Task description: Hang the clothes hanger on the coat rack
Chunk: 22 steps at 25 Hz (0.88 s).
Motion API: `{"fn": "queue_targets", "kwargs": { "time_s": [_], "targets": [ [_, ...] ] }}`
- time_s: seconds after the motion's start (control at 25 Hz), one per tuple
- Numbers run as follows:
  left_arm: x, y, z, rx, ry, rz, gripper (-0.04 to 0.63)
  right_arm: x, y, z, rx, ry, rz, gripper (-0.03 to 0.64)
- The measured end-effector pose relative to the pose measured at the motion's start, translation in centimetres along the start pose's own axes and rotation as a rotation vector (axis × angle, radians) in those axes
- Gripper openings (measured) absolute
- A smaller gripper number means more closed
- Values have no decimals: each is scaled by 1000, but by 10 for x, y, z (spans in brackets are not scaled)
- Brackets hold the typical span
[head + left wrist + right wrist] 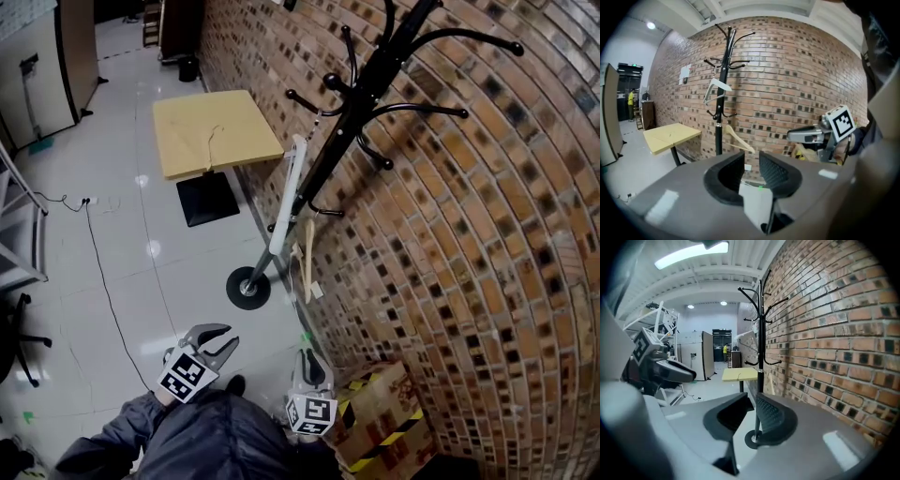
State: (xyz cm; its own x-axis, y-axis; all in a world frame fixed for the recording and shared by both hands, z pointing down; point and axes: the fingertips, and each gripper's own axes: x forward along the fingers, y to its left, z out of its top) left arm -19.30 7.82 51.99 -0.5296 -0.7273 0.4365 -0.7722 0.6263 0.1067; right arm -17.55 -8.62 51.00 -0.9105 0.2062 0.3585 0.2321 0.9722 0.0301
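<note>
A black coat rack (361, 89) stands against the brick wall, its round base (248, 288) on the floor. A white hanger (289, 192) hangs on a lower hook, and a wooden hanger (307, 261) hangs below it. Both hangers also show in the left gripper view, the white hanger (716, 88) above the wooden hanger (738, 138). My left gripper (217, 339) is low in the head view, open and empty, well short of the rack. My right gripper (309, 361) is beside it, nearer the wall, shut on nothing. The rack pole (760, 333) rises straight ahead of the right gripper (753, 401).
A yellow square table (216, 131) stands beyond the rack. A cardboard box with yellow-black tape (384, 412) sits by the wall at my right. A cable (103, 272) crosses the floor. A metal shelf (19, 234) and a chair base (14, 337) are at the left.
</note>
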Motion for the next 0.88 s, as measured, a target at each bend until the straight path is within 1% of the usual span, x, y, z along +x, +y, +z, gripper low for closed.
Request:
{"fn": "queue_targets", "kwargs": {
  "time_s": [0.16, 0.32, 0.64, 0.88],
  "targets": [
    [13, -18, 7, 30, -4, -58, 97, -13, 5, 7, -3, -19, 6, 61],
    [15, -28, 8, 42, -1, -88, 97, -18, 3, 10, 12, -21, -2, 52],
    [11, -34, 2, 43, 8, -96, 97, -26, 13, 13, -14, -24, 21, 52],
    [9, -46, 1, 47, 18, -118, 97, -37, 13, 13, -12, -24, 13, 52]
  ]
}}
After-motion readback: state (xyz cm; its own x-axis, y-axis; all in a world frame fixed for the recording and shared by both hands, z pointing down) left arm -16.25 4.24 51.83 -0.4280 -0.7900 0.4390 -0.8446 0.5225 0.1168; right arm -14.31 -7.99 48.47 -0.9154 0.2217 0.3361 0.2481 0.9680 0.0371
